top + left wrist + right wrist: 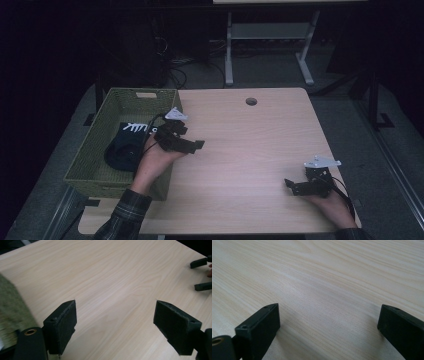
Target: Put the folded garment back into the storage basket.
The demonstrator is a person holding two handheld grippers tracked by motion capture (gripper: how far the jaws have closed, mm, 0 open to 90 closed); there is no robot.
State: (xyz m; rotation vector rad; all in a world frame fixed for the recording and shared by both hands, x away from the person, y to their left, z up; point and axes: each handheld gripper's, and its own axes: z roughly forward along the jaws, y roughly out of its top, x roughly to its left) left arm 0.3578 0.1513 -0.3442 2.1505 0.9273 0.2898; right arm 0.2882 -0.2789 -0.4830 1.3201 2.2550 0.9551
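Green basket [95, 150] holds a dark sock [124, 147]; both my hand-held grippers are wide and hold nothing.
My left hand-held gripper [192, 146] is close; it could bump the rim and tip it.

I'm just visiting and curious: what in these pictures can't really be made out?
- High view: the dark cloth in the green basket is too dim to identify; its white print is too small to read.
- High view: the left hand covers part of the cloth and the basket's wall.
- Left gripper view: the basket is blurred and cut off by the left edge.
- Left gripper view: the right gripper is cut off by the right edge.
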